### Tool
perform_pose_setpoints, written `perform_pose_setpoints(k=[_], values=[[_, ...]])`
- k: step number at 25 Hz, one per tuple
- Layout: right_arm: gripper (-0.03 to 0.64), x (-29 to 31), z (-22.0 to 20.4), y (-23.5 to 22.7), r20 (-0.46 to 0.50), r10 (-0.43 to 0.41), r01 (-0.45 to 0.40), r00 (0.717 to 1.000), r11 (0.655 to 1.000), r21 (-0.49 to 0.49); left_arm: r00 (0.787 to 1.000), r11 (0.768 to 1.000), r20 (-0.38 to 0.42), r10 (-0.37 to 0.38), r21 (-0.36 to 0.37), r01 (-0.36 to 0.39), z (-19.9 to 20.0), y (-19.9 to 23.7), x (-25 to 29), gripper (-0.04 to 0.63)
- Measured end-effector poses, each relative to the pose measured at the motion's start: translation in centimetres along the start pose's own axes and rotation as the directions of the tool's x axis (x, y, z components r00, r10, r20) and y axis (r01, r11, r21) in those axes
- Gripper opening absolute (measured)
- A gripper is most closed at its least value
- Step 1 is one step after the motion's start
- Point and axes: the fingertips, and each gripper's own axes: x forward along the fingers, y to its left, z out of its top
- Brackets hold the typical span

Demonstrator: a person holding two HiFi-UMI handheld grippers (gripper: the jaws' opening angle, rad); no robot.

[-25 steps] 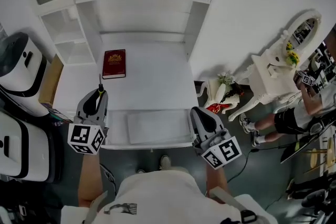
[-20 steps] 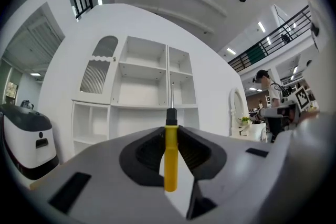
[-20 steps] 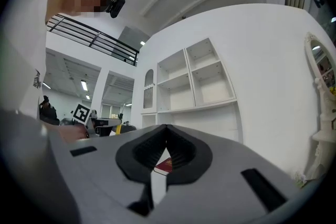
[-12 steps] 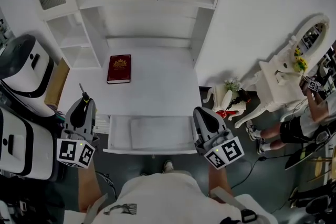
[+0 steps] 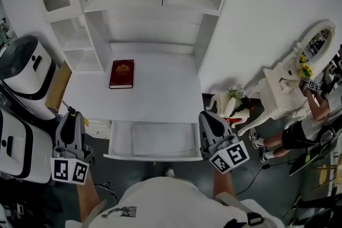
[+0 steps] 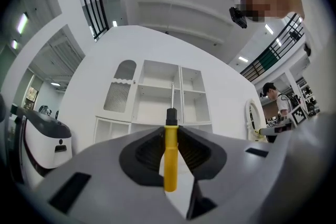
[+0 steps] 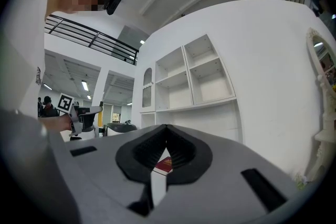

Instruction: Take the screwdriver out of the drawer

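The screwdriver (image 6: 170, 165) pinched in left claw (image 6: 170, 126) — right claw (image 7: 166, 128) closed, empty.

An indoor test hall: staged white desk (image 5: 155, 91), vanity table (image 5: 278, 83), white machines (image 5: 26, 69), mezzanine railing (image 7: 89, 36).

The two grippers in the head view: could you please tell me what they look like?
Both the left gripper and the right gripper have rounded grey shells with black ribbed tongs. Each carries a white cube printed with black square markers. The person wears a pale short-sleeved shirt.
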Motion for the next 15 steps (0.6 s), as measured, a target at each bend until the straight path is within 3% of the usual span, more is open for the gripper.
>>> perform_pose_setpoints(k=[7, 11, 15], values=[[0.009, -0.6, -0.3, 0.1, -0.021, -0.022, 0.022, 1.000, 1.000, 0.002, 0.998, 0.998, 0.012, 0.060, -0.002, -0.060, 0.2, 1.4, -2.0, 0.083], [0.009, -0.9, -0.7, 0.6, -0.036, -0.032, 0.033, 0.999, 0.999, 0.003, 0.994, 0.992, -0.012, 0.104, -0.069, -0.105, -1.1, 1.9, -4.1, 0.083], [0.009, -0.9, -1.2, 1.6, -0.050, -0.031, 0.031, 0.998, 1.000, 0.002, 0.995, 0.991, -0.034, 0.099, -0.084, -0.101, -2.2, 1.7, -5.0, 0.083]])
